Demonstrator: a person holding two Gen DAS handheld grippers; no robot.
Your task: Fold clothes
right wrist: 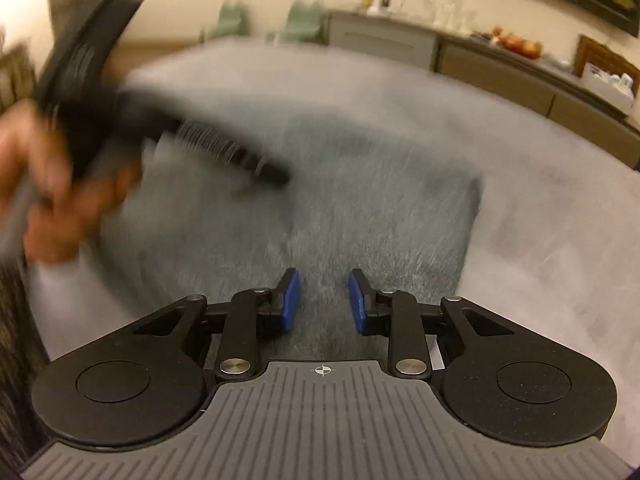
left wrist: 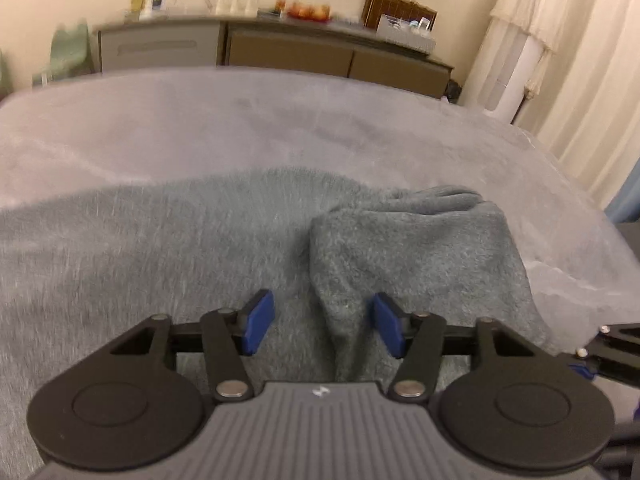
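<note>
A grey-green fleece garment lies spread on a pale plush bed cover. Its right part is folded over into a thick flap, whose left edge runs down between my left gripper's blue pads. My left gripper hangs open just above the cloth, pads apart and pressing on nothing. In the blurred right wrist view the same garment fills the middle. My right gripper is open over its near edge with a narrow gap between the pads. A person's hand holds the left gripper's body at upper left.
A long sideboard with bottles, fruit and a basket stands along the back wall. Pale green chairs stand at the left. Cream curtains and a white tower unit are at the right. The right gripper's linkage shows at the right edge.
</note>
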